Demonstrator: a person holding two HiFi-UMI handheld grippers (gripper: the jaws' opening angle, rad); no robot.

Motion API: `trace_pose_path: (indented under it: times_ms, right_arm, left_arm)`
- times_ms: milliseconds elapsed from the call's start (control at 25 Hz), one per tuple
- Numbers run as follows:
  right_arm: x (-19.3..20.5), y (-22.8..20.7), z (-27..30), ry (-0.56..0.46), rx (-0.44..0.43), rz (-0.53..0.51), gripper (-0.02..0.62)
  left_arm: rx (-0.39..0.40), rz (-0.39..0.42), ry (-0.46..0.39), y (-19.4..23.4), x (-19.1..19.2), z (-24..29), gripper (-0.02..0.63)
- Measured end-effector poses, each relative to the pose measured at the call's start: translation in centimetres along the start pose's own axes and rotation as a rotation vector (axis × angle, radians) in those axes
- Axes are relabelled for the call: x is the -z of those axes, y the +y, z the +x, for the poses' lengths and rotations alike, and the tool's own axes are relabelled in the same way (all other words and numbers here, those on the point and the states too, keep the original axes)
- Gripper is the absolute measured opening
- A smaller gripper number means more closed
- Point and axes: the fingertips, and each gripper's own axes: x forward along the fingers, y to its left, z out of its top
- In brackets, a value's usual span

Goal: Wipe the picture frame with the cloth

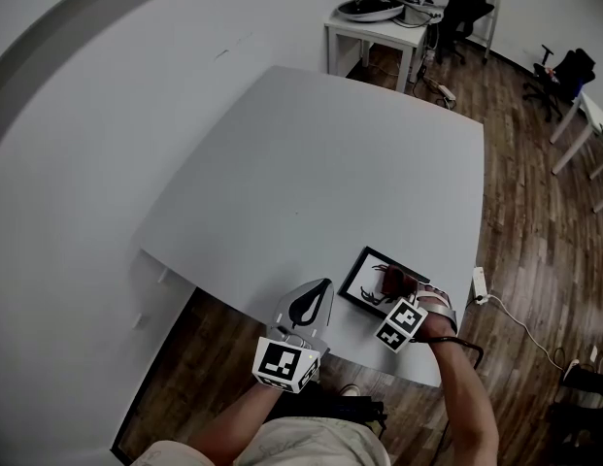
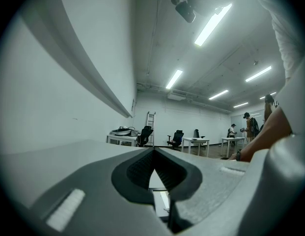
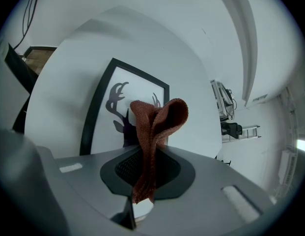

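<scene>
A black picture frame (image 1: 363, 278) with a white print of a dark antlered shape lies flat near the table's front edge. In the right gripper view the picture frame (image 3: 102, 98) fills the middle. My right gripper (image 1: 406, 293) hovers over its right part, shut on a rust-red cloth (image 1: 395, 281). The cloth (image 3: 158, 124) stands up folded between the jaws, just above the print. My left gripper (image 1: 320, 289) is to the left of the frame at the table edge. It is shut with nothing between its fingers, as the left gripper (image 2: 153, 152) shows in its own view.
The white table (image 1: 311, 163) stretches away bare beyond the frame. A power strip (image 1: 480, 283) and cable lie on the wooden floor to the right. A second table (image 1: 384, 29) with equipment and office chairs (image 1: 464, 10) stand at the back. People (image 2: 248, 127) stand far across the room.
</scene>
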Motion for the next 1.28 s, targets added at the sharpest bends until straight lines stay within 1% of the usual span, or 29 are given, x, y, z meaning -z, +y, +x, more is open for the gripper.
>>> trace_pose_path:
  times_ms: [320, 640, 880, 1040, 1280]
  right_arm:
    - [-0.4, 3.1, -2.4, -0.043, 0.0, -0.074, 0.06]
    - [0.0, 6.3, -5.2, -0.061, 0.005, -0.094, 0.06]
    - [0.1, 8.0, -6.0, -0.068, 0.009, -0.104, 0.06]
    - [0.3, 7.7, -6.1, -0.074, 0.029, -0.097, 0.06]
    - [1.4, 4.4, -6.9, -0.08, 0.08, -0.045, 0.06]
  left_arm:
    - [0.006, 0.006, -0.005, -0.2, -0.1, 0.3, 0.002]
    - [0.017, 0.0, -0.002, -0.8, 0.0, 0.5, 0.0]
    - [0.024, -0.008, 0.0, -1.5, -0.1, 0.5, 0.002]
    - [0.035, -0.007, -0.001, -2.0, 0.2, 0.6, 0.002]
    - [0.039, -0.009, 0.0, -2.1, 0.3, 0.5, 0.0]
